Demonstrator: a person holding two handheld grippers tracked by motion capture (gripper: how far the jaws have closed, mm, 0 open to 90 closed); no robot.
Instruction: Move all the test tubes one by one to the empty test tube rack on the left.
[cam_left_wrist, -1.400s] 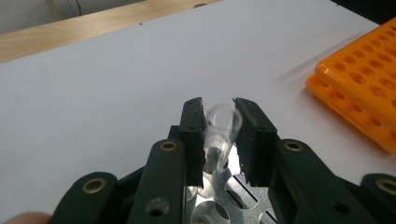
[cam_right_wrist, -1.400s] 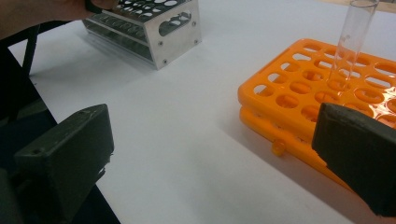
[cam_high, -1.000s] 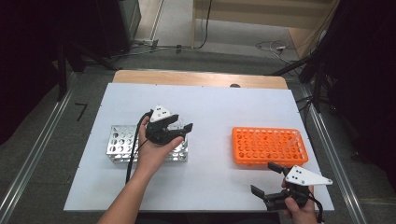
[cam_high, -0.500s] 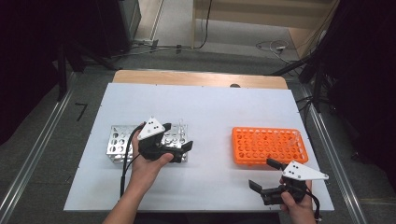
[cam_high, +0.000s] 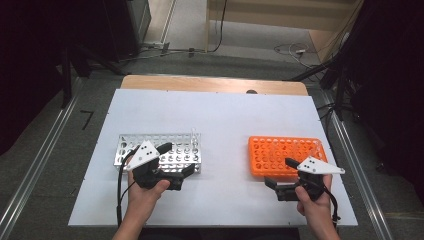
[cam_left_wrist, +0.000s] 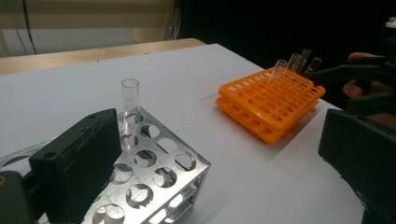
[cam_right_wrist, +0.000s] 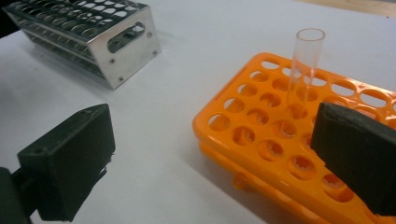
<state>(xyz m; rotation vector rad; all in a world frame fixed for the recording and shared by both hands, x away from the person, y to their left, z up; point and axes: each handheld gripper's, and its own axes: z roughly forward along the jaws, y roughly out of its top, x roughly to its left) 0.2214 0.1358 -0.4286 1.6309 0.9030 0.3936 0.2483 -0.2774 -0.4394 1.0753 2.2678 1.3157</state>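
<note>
A clear test tube (cam_left_wrist: 130, 109) is standing upright in the metal rack (cam_high: 150, 145), at its far right corner, just beyond the left gripper (cam_high: 172, 161). That is one tube in this rack, seen through the left gripper view. The left gripper is hovering at the rack's near edge, its jaws having just been opening and now standing spread wide with nothing between them. Two racks are sitting on the white table (cam_high: 225, 120): the metal one at left, an orange plastic rack (cam_high: 282, 152) at right, well apart. From the left gripper view, four tubes (cam_left_wrist: 294, 65) are standing in the orange rack. The right gripper (cam_high: 280, 180) is hanging at that rack's near edge, jaws spread and empty.
</note>
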